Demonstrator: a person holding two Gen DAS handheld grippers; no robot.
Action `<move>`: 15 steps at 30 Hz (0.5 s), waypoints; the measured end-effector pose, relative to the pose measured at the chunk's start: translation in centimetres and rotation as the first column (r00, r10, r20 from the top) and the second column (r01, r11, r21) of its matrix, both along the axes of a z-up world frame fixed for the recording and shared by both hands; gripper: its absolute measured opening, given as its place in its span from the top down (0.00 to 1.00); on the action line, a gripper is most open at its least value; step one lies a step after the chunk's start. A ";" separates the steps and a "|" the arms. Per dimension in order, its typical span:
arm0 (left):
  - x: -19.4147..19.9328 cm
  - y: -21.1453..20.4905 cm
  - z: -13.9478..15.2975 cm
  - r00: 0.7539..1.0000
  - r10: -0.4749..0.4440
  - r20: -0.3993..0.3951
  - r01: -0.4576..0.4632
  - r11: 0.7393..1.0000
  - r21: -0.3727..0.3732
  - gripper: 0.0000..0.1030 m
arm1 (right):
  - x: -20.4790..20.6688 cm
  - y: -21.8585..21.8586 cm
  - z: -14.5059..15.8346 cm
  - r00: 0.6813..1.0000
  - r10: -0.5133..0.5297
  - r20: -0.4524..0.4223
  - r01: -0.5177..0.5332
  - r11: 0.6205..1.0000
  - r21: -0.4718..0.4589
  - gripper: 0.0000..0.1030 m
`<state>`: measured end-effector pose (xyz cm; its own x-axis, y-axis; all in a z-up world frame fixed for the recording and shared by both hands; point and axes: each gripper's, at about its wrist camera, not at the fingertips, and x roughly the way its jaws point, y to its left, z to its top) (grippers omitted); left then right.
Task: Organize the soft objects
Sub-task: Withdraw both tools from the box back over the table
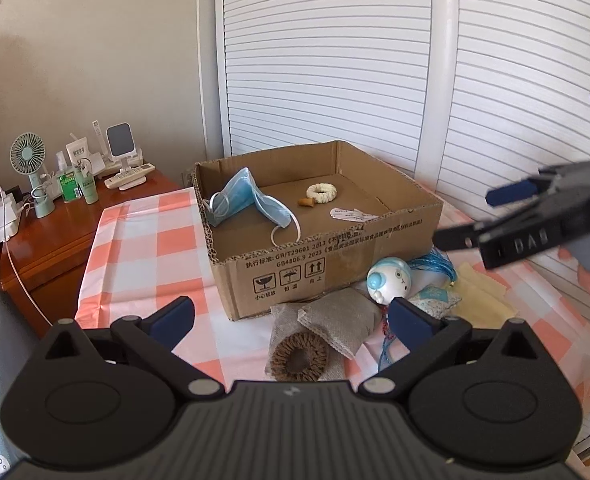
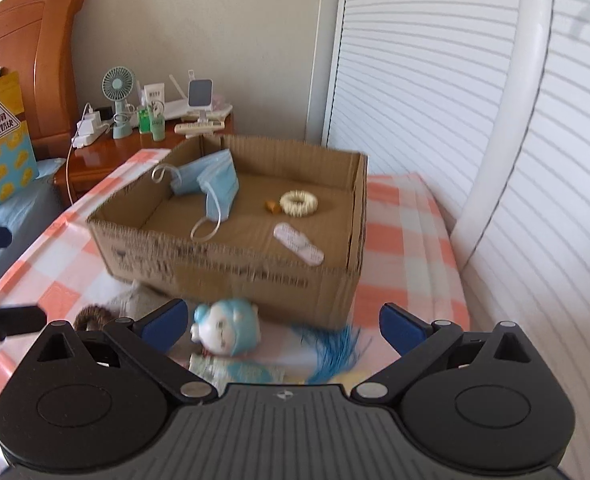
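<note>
Both grippers, left gripper (image 1: 291, 322) and right gripper (image 2: 281, 330), gape wide, nothing between the jaws. Cardboard box (image 1: 327, 264) on the checked cloth (image 1: 143, 240) holds a face mask (image 1: 243, 200) and white scrunchie (image 1: 322, 193). In front of the box lie a brown scrunchie (image 1: 299, 360) on grey pouches (image 1: 343, 316), a round blue toy (image 1: 389, 280) and blue tassel (image 2: 335, 350).

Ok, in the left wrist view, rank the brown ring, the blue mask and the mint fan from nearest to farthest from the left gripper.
1. Brown ring: just ahead of the open left gripper, on the grey pouch on the table.
2. Blue mask: farther, draped over the box's left wall.
3. Mint fan: farthest, far left on the wooden nightstand.
</note>
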<state>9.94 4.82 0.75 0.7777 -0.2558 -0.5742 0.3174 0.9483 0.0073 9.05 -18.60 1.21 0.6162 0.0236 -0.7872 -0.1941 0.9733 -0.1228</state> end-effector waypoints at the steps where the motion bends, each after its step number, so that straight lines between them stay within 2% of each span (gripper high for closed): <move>1: -0.1 0.0 -0.1 1.000 -0.001 -0.003 0.001 1.000 -0.001 0.01 | -0.6 0.0 -0.4 1.000 -0.009 -0.005 0.009 1.000 0.001 0.00; 6: -0.4 -0.4 -0.7 1.000 0.000 -0.015 0.000 1.000 0.006 0.01 | -2.9 -0.2 -2.2 0.999 -0.026 -0.038 0.025 1.000 -0.017 0.00; 11: -0.6 -0.4 -1.5 1.000 -0.006 -0.016 0.006 1.000 -0.003 0.01 | -4.0 -0.2 -3.8 0.995 -0.043 -0.089 0.042 0.999 -0.008 0.00; 15: -0.4 -0.6 -2.3 0.999 -0.005 -0.036 0.005 1.000 0.000 0.01 | -4.4 -0.3 -4.4 0.994 -0.055 -0.098 0.056 0.998 0.002 0.00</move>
